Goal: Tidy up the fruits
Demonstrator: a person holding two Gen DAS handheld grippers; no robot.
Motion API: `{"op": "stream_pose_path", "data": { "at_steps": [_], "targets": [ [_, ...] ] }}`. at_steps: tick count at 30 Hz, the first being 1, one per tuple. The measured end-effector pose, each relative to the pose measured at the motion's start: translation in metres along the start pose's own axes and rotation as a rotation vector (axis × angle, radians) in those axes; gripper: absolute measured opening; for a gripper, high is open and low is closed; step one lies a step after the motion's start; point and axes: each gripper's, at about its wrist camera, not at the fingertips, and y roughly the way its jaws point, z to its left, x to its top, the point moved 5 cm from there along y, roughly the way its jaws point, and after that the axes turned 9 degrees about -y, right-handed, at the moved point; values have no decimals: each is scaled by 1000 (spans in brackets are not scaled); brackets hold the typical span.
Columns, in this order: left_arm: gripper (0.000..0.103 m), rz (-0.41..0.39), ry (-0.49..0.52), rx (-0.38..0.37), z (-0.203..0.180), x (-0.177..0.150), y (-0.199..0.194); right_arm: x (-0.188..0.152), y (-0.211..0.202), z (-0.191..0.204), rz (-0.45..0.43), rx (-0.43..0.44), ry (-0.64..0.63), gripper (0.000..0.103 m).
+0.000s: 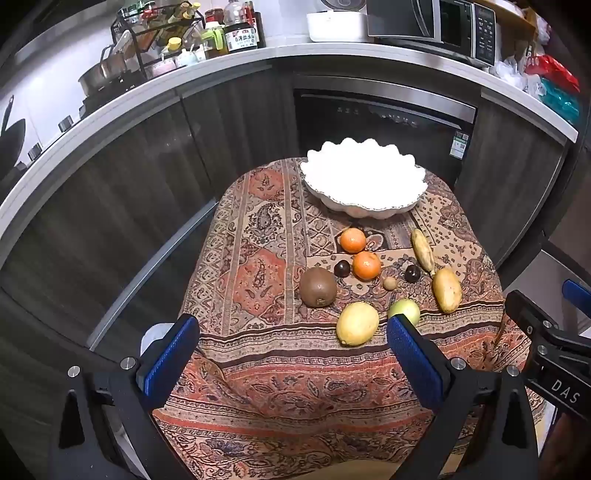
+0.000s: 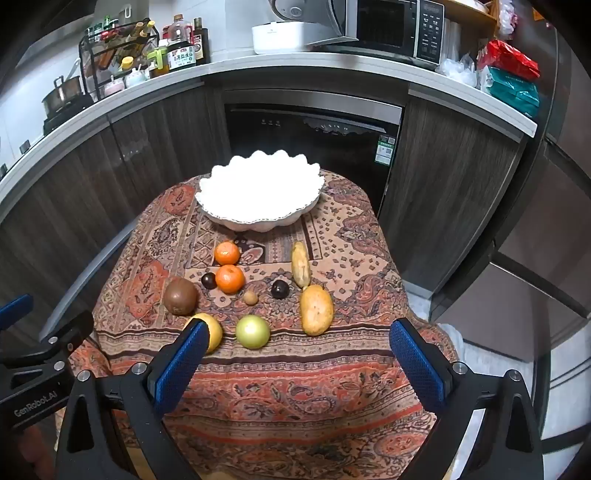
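A white scalloped bowl [image 1: 362,181] [image 2: 262,195] stands at the far end of a small table under a patterned cloth [image 1: 266,369]. In front of it lie two oranges [image 1: 352,240] [image 1: 366,265], a small banana [image 1: 423,250], a brown kiwi [image 1: 317,287], two dark round fruits [image 1: 342,268] [image 1: 412,273], a tiny tan fruit [image 1: 389,283], a yellow mango [image 1: 447,290], a lemon [image 1: 357,324] and a green fruit [image 1: 406,308]. My left gripper [image 1: 291,358] hangs open over the near cloth. My right gripper [image 2: 299,354] is open too, short of the green fruit [image 2: 253,331].
A curved kitchen counter [image 1: 155,85] wraps behind the table, with bottles, a rack, a rice cooker and a microwave [image 1: 436,26]. A dark dishwasher front [image 2: 314,136] is below it. The cloth drapes over the table's near edge.
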Motion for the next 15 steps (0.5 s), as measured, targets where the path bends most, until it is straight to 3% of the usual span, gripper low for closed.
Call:
{"op": "stream_pose_path", "data": {
  "at_steps": [15],
  "targets": [
    [103, 11, 2, -1, 1, -1, -1, -2, 1, 0, -3, -7, -6, 99]
  ]
}}
